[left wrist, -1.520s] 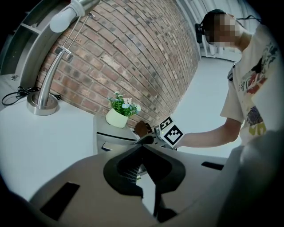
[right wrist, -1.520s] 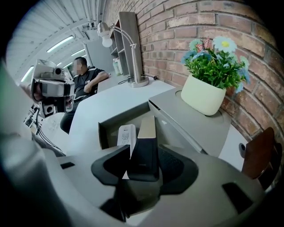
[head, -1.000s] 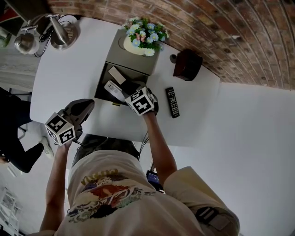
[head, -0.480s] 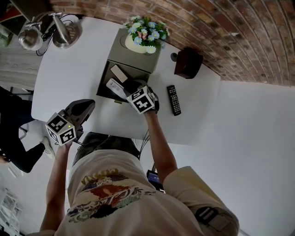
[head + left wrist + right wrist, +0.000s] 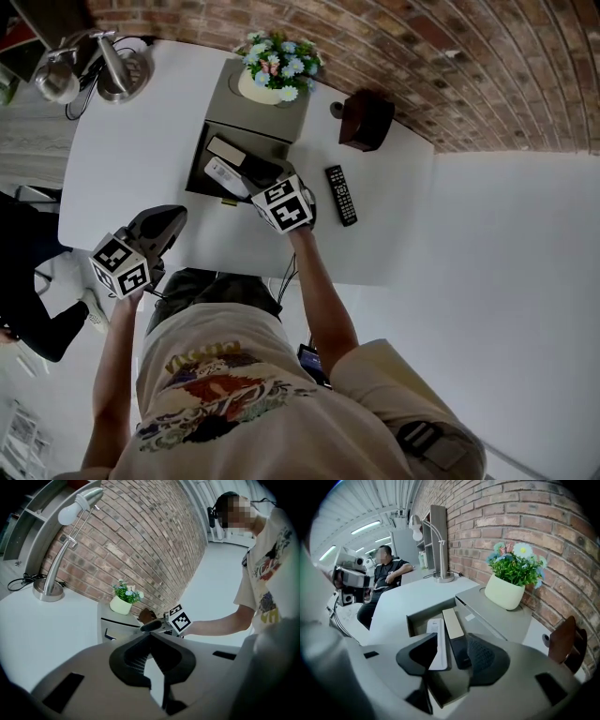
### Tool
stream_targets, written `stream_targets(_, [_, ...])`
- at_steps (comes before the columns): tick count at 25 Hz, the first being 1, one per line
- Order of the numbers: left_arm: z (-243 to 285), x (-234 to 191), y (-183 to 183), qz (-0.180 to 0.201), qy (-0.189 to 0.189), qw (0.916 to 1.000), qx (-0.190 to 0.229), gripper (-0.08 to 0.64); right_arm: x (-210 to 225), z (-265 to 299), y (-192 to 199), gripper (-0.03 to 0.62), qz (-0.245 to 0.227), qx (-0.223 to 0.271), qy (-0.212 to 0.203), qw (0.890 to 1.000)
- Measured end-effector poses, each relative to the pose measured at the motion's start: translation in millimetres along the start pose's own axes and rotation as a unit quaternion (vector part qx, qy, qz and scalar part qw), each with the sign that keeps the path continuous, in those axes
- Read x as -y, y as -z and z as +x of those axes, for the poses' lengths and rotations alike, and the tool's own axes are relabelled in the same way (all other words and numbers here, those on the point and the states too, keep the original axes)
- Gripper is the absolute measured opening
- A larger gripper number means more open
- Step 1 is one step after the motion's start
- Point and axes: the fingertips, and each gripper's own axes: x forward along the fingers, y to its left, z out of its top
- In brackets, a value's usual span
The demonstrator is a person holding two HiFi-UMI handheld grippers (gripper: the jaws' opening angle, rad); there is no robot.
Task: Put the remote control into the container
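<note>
Found right tongs spread wide and empty above the container, with white remote, beige remote and black remote lying inside, none touched by the pads; found left tongs closed tip to tip on nothing, near the front edge of the tabletop. Noted a fourth remote flat on the tabletop right of the container, apart from both tongs. Judged at risk: clipping the container rim or nudging the stowed remotes on a low sideways exit, and skidding that thin, flat fourth remote toward the edge if pinched off-centre.
</note>
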Motion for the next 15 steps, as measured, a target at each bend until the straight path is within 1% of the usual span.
stream_targets(6, [12.0,17.1,-7.0,0.017,0.018,0.9997,0.002,0.005,-14.5,-33.9,-6.4,0.202,0.02,0.033,-0.006,0.999])
stream_targets(10, [16.7,30.7,-10.4,0.026,0.031,0.9992,0.002,0.005,-27.2,-50.6,-2.4,0.182,0.032,0.041,-0.013,0.999])
stream_targets(13, [18.1,39.8,-10.1,0.027,0.04,0.9988,0.002,0.005,-38.2,-63.2,0.0,0.139,0.043,0.047,-0.026,0.998])
stream_targets(15, [19.2,44.7,-9.4,0.028,0.044,0.9986,0.001,0.005,-43.7,-72.4,0.9,0.07,0.047,0.052,-0.032,0.997])
